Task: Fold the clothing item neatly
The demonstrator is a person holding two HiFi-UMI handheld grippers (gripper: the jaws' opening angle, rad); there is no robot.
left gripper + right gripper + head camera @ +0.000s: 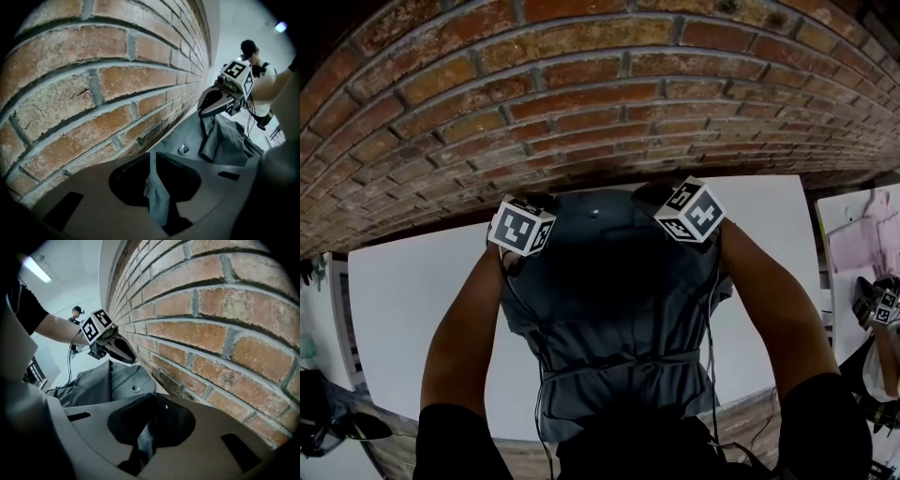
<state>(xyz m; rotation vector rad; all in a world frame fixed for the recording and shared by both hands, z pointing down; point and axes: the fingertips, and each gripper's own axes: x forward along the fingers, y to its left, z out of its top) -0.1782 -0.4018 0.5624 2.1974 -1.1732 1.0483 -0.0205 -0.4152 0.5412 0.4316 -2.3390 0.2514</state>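
A: Item?
B: One garment (619, 300), slate grey, drawstring gathered at the waist.
A: Position?
B: Laid lengthwise on white table (403, 319); upper corners lifted near brick wall (581, 94), hem toward near edge, lightly creased.

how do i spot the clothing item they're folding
Below the brick wall stands a white table. On it lies the grey garment, its far edge pinched by the left gripper and the right gripper. It is the only dark cloth on the white top, with a gathered tie at the waist.
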